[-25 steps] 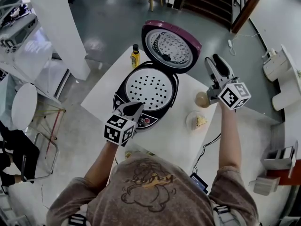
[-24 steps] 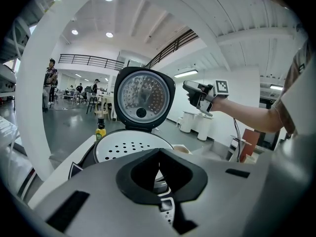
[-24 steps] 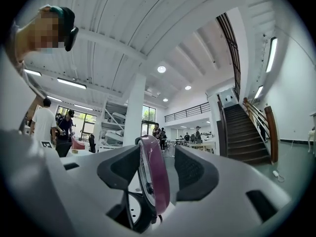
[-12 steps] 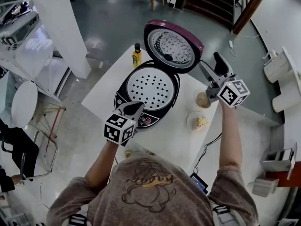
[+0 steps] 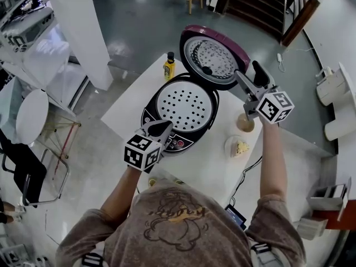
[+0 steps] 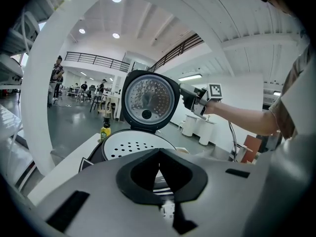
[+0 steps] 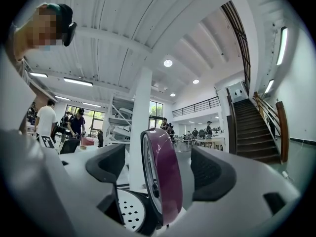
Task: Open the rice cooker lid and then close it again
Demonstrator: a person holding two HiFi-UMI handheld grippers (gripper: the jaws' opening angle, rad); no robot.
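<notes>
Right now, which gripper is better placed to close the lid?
Right. The right gripper, its jaws just opened, straddles the raised lid at its rim without pressing it. The left gripper is shut, low at the front of the cooker, far from the lid.

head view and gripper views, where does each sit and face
Head view: on the head, steeply down at the black rice cooker with raised maroon lid; arms, left gripper, right gripper.
Left gripper view: on it, facing the lid's underside; own shut jaws, right arm.
Right gripper view: on it, lid edge-on between its just-opened jaws.
Shared: lid.
</notes>
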